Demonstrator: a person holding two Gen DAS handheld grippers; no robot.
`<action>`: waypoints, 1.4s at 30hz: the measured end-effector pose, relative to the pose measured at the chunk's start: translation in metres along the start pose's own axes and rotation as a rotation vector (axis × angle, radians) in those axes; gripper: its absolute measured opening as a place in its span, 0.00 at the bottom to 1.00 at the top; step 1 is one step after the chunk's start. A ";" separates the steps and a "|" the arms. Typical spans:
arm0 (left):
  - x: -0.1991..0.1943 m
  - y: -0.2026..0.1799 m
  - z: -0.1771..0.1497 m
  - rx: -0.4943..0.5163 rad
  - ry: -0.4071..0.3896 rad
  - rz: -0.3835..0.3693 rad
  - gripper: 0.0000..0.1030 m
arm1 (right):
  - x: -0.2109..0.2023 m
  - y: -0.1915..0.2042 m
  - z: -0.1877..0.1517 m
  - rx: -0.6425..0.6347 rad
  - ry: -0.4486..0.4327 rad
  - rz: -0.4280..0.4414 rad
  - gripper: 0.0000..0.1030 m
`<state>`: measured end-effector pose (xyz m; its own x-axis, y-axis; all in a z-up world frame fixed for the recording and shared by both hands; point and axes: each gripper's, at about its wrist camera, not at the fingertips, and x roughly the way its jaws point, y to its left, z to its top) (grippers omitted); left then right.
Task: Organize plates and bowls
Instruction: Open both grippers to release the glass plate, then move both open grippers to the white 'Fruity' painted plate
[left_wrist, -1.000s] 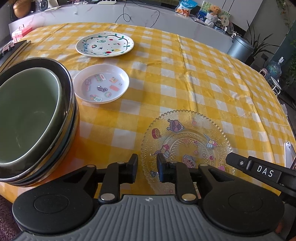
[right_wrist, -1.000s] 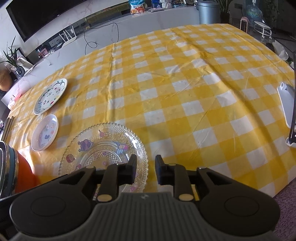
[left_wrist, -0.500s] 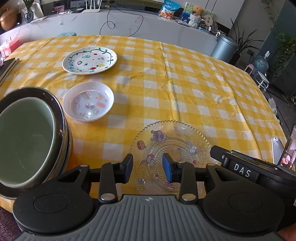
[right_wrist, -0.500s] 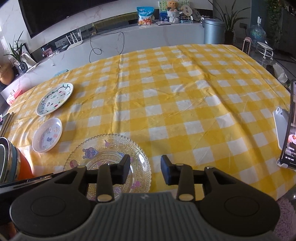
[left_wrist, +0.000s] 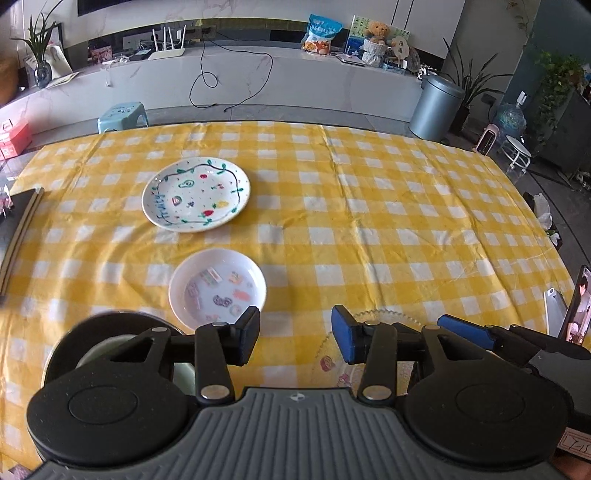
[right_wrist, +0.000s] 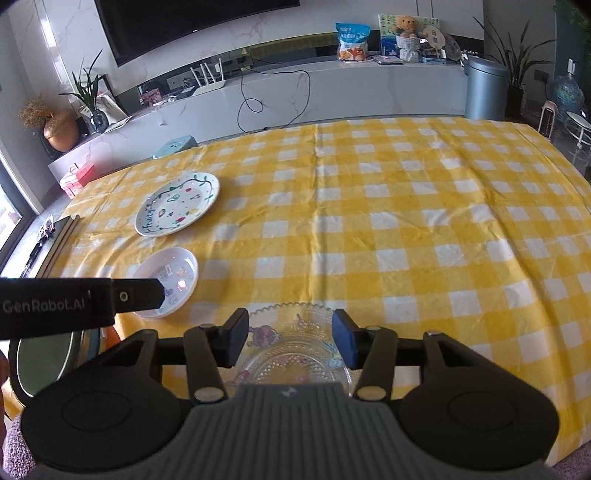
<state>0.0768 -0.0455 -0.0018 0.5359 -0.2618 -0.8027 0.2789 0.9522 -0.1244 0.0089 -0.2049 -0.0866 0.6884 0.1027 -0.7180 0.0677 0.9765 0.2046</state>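
Your left gripper (left_wrist: 295, 334) and right gripper (right_wrist: 290, 338) both stand released, holding nothing. The clear beaded glass plate (right_wrist: 295, 350) lies under the right one, beside the small white dish (left_wrist: 218, 291) and stacked dark bowls (right_wrist: 40, 363).

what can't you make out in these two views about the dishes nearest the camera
- Glass plate: left wrist view, mostly hidden behind both hand-held grippers; the right wrist view hides its near edge too.
- Stacked bowls: right wrist view, covered by the left hand-held gripper; how many are stacked is unclear.
- Small white dish: prints too small to identify.
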 end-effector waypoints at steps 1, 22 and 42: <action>-0.001 0.003 0.005 0.008 0.000 0.001 0.49 | 0.001 0.004 0.003 -0.011 -0.005 0.011 0.54; 0.025 0.119 0.069 -0.014 0.032 0.052 0.62 | 0.070 0.065 0.068 -0.066 0.026 0.046 0.57; 0.121 0.191 0.100 -0.171 0.007 -0.076 0.56 | 0.169 0.071 0.115 0.068 0.062 0.140 0.42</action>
<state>0.2750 0.0891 -0.0647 0.5130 -0.3333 -0.7910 0.1788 0.9428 -0.2812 0.2133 -0.1399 -0.1165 0.6491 0.2504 -0.7183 0.0245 0.9369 0.3488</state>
